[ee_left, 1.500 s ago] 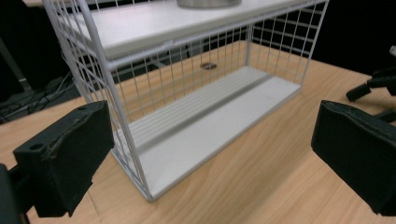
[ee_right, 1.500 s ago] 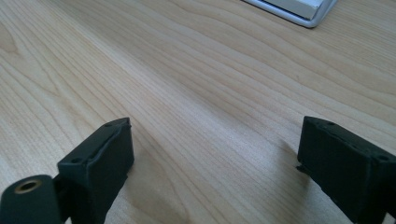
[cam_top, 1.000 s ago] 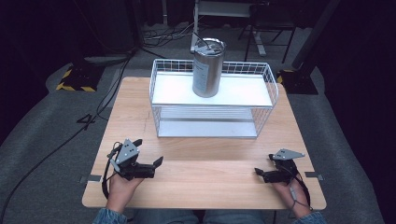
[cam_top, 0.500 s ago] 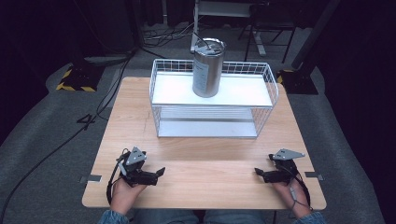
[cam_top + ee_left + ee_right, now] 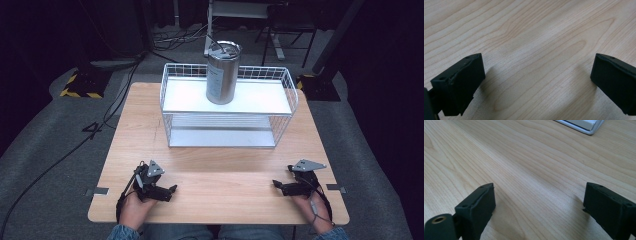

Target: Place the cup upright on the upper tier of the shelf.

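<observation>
A steel tumbler (image 5: 223, 73) with a lid stands upright on the top shelf of a white wire rack (image 5: 227, 111) at the far middle of the wooden table (image 5: 215, 165). My left gripper (image 5: 170, 190) rests low on the table near the front left, pointing right. Its jaws stand wide apart over bare wood in the left gripper view (image 5: 537, 82). My right gripper (image 5: 277, 186) lies near the front right, pointing left, and is open with nothing between its fingers (image 5: 537, 207). Both are well short of the rack.
The rack's lower shelf (image 5: 222, 136) holds nothing, and its near corner (image 5: 584, 125) shows at the top of the right gripper view. Bare wood lies between the two grippers. Beyond the table edges are grey floor, cables (image 5: 75, 145) and dark stands.
My left gripper has come down and back toward the table's front edge, settling low on the wood. The right gripper, the tumbler and the rack have not moved.
</observation>
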